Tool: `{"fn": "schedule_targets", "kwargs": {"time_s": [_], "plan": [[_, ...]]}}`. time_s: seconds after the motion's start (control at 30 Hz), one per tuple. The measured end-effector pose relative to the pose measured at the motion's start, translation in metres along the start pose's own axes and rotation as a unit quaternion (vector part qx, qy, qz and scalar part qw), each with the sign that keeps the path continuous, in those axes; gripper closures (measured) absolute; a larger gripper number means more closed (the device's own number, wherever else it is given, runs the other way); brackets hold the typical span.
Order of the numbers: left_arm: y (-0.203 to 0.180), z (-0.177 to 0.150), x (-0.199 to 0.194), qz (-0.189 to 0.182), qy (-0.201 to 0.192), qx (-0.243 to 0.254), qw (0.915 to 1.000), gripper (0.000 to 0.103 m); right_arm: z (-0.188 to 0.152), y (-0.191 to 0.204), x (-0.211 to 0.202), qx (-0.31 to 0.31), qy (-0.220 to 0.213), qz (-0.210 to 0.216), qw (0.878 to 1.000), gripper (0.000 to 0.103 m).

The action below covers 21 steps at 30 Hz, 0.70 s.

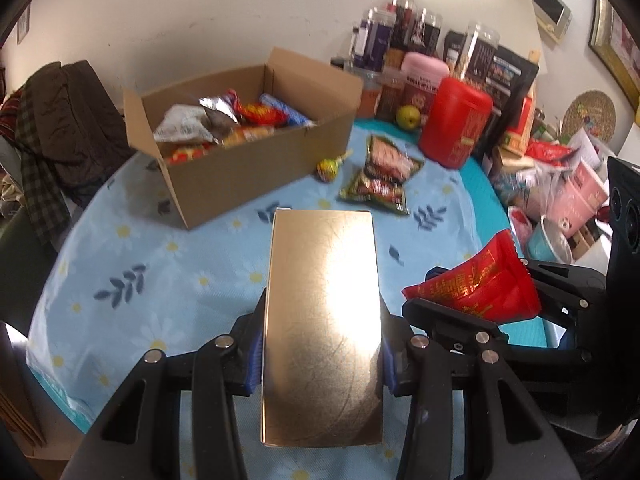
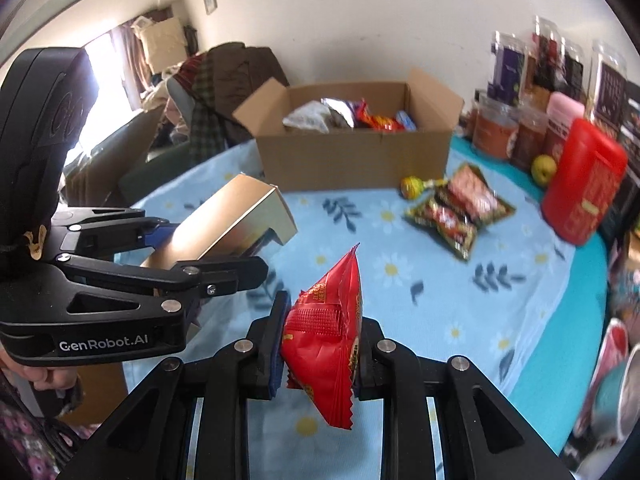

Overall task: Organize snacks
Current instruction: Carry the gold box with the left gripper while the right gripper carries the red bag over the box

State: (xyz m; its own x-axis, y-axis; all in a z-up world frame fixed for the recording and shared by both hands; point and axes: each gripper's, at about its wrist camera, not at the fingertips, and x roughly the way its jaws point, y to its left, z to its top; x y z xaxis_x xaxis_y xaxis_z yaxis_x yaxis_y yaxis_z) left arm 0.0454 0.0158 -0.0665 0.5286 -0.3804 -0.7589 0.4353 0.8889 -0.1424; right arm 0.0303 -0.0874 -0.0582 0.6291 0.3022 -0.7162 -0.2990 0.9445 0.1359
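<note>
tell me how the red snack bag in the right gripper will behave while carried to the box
The red snack bag looks puffy and thin-walled, so probably light and crushable. Its glossy film may slip between the right gripper pads. Its free top corner will likely flop.

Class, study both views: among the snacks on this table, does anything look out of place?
Yes: a lollipop and two green snack packets lie loose on the tablecloth, outside the cardboard box that holds the other snacks.

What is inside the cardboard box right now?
The cardboard box holds a heap of snack packets: silver-grey bags, red wrappers and a blue one. Whatever lies beneath that top layer is hidden by it and by the box walls.
</note>
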Motion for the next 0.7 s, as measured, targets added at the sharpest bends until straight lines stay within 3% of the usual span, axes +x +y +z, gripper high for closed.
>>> {"fn": "schedule_targets", "kwargs": {"time_s": [0.3, 0.7], "plan": [[0.017, 0.039, -0.010, 0.003, -0.043, -0.008, 0.9990, 0.059, 0.046, 0.004, 0.001, -0.031, -0.024, 0.015, 0.999, 0.079], [0.049, 0.113, -0.014, 0.019, -0.105, -0.005, 0.9943, 0.059, 0.124, -0.007, 0.018, -0.049, -0.074, 0.021, 0.996, 0.079]]}}
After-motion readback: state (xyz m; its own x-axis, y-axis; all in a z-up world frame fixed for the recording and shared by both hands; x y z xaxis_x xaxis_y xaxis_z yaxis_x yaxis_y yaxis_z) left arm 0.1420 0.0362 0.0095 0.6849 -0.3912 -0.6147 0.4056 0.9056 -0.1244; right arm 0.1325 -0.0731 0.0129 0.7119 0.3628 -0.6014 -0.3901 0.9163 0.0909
